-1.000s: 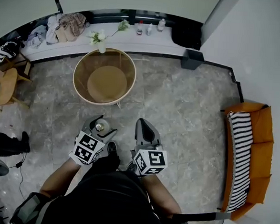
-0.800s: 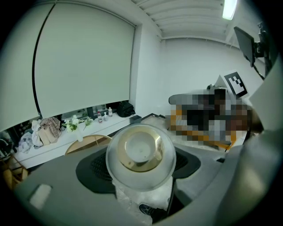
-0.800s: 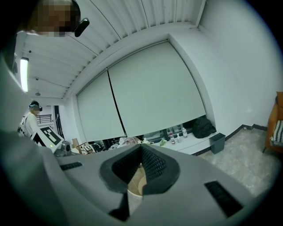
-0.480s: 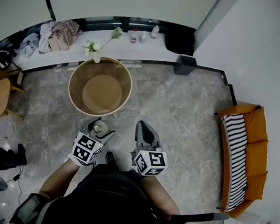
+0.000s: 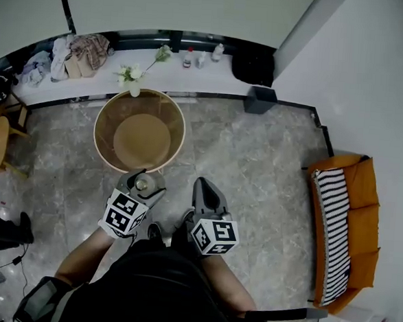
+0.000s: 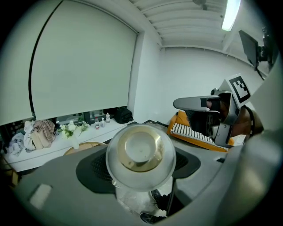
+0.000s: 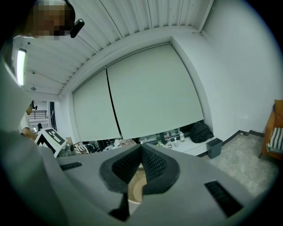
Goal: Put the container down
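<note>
container [image 6: 140, 155]: clear and round; clamped between the left gripper's jaws, held over the floor near the round table [image 5: 97, 130]
left gripper [image 5: 142, 185]: closed on the container
right gripper [image 5: 206, 195]: jaws pressed together, nothing between them; beside the left gripper

Grey marble floor [image 5: 269, 175] fills the frame; a round wooden table [image 5: 141, 140] stands on it upper left of centre; an orange sofa [image 5: 369, 224] sits at right, a dark bin [image 5: 259, 100] near the top; the white ledge [image 5: 163, 73] along the top carries a flower vase [image 5: 134, 87], bottles [image 5: 200, 58] and clothes [image 5: 75, 47].
</note>
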Demonstrator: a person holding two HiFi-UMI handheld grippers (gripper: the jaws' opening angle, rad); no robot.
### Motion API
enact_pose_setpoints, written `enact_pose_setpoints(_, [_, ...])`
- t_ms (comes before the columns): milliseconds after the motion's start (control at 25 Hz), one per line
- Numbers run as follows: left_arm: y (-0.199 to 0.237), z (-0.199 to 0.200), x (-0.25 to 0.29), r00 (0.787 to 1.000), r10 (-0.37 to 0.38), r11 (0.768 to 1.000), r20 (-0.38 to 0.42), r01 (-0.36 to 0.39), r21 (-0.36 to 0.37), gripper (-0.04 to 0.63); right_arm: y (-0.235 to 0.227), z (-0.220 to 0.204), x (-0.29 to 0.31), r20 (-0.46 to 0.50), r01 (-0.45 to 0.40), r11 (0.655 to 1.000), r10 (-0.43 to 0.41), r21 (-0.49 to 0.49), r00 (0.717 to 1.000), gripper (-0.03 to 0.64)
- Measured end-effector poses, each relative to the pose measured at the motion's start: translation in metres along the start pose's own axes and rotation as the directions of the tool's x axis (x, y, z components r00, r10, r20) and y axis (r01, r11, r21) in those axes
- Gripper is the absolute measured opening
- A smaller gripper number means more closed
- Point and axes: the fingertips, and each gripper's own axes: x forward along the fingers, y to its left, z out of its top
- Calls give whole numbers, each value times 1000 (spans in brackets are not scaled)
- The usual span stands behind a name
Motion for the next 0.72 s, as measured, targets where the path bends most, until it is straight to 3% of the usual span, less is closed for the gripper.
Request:
enact_pose_setpoints(200, [3, -1, 17, 1000, 6, 1000, -28, -6, -19, 341, -17, -7, 20, -25, -17, 999, 18, 41, 1000, 2])
enact_pose_setpoints(400, [29, 5, 25, 997, 58, 997, -43, -61, -49, 341, -22, 1, 54, -20, -72, 996, 73, 52, 997, 2])
enact_pose_setpoints(720, [71, 38, 73, 991, 125, 986, -50, -129, -102, 341, -64, 8, 121, -68, -130, 988, 136, 86, 988, 2])
